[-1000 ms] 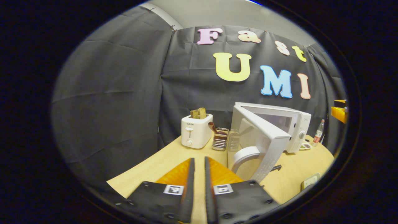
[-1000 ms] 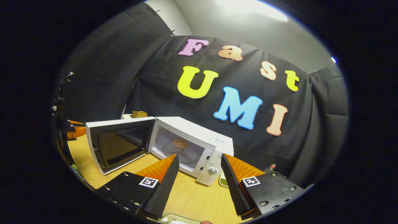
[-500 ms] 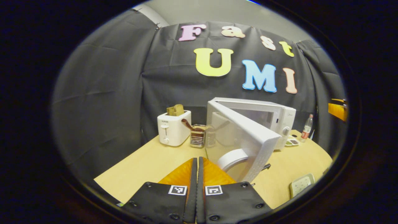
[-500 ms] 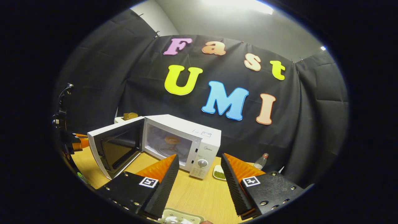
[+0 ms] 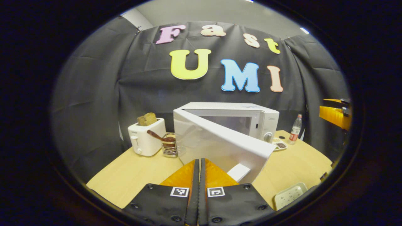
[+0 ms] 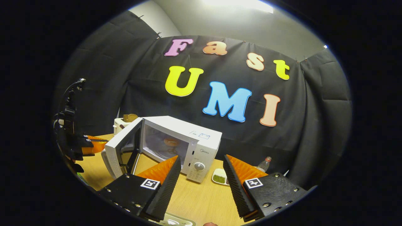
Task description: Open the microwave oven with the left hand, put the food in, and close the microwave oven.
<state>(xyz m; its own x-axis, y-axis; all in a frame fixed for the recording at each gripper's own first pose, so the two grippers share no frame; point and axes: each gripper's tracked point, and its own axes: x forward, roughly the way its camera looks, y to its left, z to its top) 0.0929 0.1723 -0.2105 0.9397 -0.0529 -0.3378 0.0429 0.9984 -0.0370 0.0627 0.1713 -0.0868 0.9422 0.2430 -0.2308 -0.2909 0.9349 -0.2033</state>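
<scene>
The white microwave (image 5: 251, 117) stands at the back of the wooden table (image 5: 135, 175). Its door (image 5: 213, 142) hangs half open, and the white handle (image 5: 238, 172) shows low on its outer face. My left gripper (image 5: 198, 169) is shut with nothing between its fingers, its tips right at the door's outer face. In the right gripper view the microwave (image 6: 191, 138) shows an orange-brown piece of food (image 6: 171, 142) inside, behind the door (image 6: 121, 153). The left gripper (image 6: 91, 146) sits just beyond that door. My right gripper (image 6: 201, 179) hovers open and holds nothing, well in front of the oven.
A white toaster (image 5: 146, 136) with bread and a wire utensil holder (image 5: 169, 147) stand left of the microwave. A bottle (image 5: 295, 128) and small dishes (image 5: 279, 145) sit to its right. A white tray (image 5: 289, 196) lies near the front edge.
The microwave door has swung from wide open to half open. My left gripper closed its small gap and moved in behind the door. The right gripper drew back a little and stayed open.
</scene>
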